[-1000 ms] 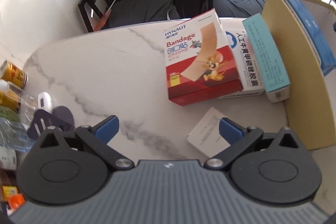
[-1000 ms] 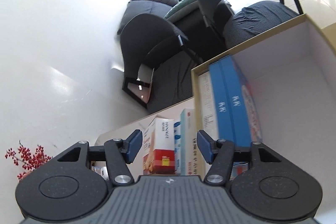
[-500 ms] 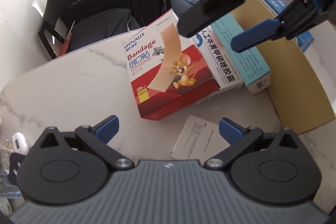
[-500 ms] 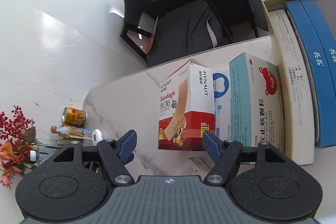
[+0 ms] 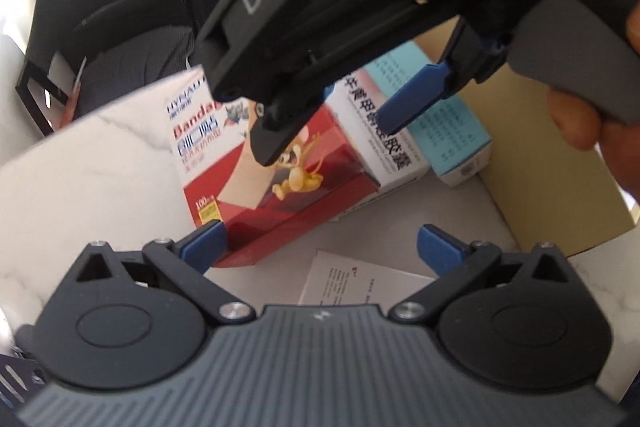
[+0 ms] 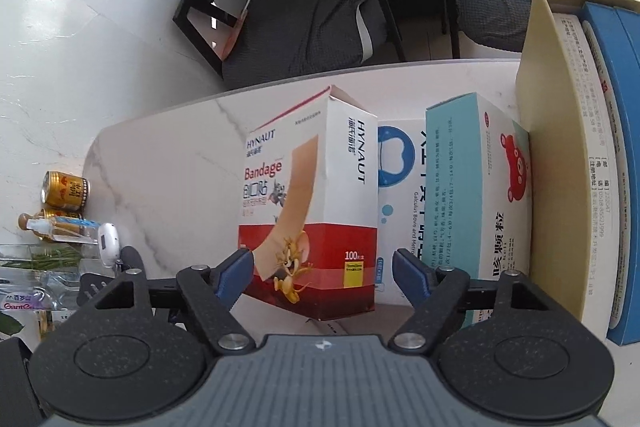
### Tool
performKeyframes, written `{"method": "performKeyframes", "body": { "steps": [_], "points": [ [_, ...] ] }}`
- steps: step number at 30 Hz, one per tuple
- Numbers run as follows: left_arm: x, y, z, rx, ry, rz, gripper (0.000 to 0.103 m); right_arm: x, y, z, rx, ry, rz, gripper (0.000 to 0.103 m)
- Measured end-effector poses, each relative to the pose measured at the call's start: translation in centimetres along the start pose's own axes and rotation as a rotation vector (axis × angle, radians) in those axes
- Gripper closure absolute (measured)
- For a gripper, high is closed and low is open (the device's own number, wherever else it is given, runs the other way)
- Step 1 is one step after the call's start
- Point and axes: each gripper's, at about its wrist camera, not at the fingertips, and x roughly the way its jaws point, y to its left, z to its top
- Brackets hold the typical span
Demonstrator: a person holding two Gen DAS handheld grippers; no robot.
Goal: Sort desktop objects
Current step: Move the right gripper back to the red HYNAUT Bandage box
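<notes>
We are widening our right gripper (image 6: 322,273) around the red-and-white cardboard bandage box (image 6: 316,203) on the white marble table (image 6: 168,167), gripping nothing yet; centring both pads should help. Our left gripper (image 5: 320,247) is hanging unclenched, empty.

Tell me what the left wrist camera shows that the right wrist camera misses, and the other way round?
Only the left wrist view shows the right tool from outside, the hand holding it, and a paper leaflet on the table.

Only the right wrist view shows the gold cans, a small bottle and the blue boxes inside the carton.

Both show the bandage box, the white box, the teal box, the carton and the marble table.
</notes>
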Motion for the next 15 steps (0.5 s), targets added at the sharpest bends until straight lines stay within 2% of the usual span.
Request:
{"method": "performKeyframes", "body": {
  "steps": [3, 6, 8, 9, 10, 11, 12, 13, 14, 15],
  "points": [
    [0.0, 0.6, -0.3, -0.006, -0.011, -0.006, 0.000, 0.9, 0.1, -0.4, -0.030, 0.002, 0.012, 0.022],
    [-0.1, 1.2, -0.4, -0.022, -0.004, -0.026, 0.000, 0.7, 0.4, -0.4, -0.042, -0.020, 0.067, 0.023],
    [-0.1, 1.4, -0.4, -0.023, 0.005, -0.019, 0.000, 0.3, 0.3, -0.5, -0.046, -0.051, 0.081, 0.032],
    [-0.2, 1.5, -0.5, -0.023, 0.008, -0.010, 0.000, 0.0, 0.3, -0.5, -0.061, -0.069, 0.078, 0.051],
    [-0.2, 1.7, -0.7, -0.027, 0.007, -0.016, 0.000, -0.2, 0.3, -0.4, -0.070, -0.075, 0.073, 0.062],
    [-0.3, 1.9, -0.9, -0.037, 0.003, -0.025, 0.000, -0.5, 0.2, -0.2, -0.071, -0.073, 0.079, 0.064],
    [-0.5, 2.2, -1.0, -0.049, 0.002, -0.025, 0.000, -0.7, 0.2, 0.0, -0.071, -0.069, 0.088, 0.075],
    [-0.6, 2.3, -1.2, -0.058, 0.001, -0.023, 0.000, -1.0, 0.3, 0.2, -0.077, -0.069, 0.095, 0.092],
    [-0.6, 2.6, -1.4, -0.072, -0.001, -0.025, 0.000, -1.2, 0.5, 0.3, -0.085, -0.069, 0.101, 0.097],
    [-0.7, 2.8, -1.5, -0.085, -0.006, -0.030, 0.000, -1.3, 0.7, 0.4, -0.088, -0.056, 0.127, 0.098]
  ]
}}
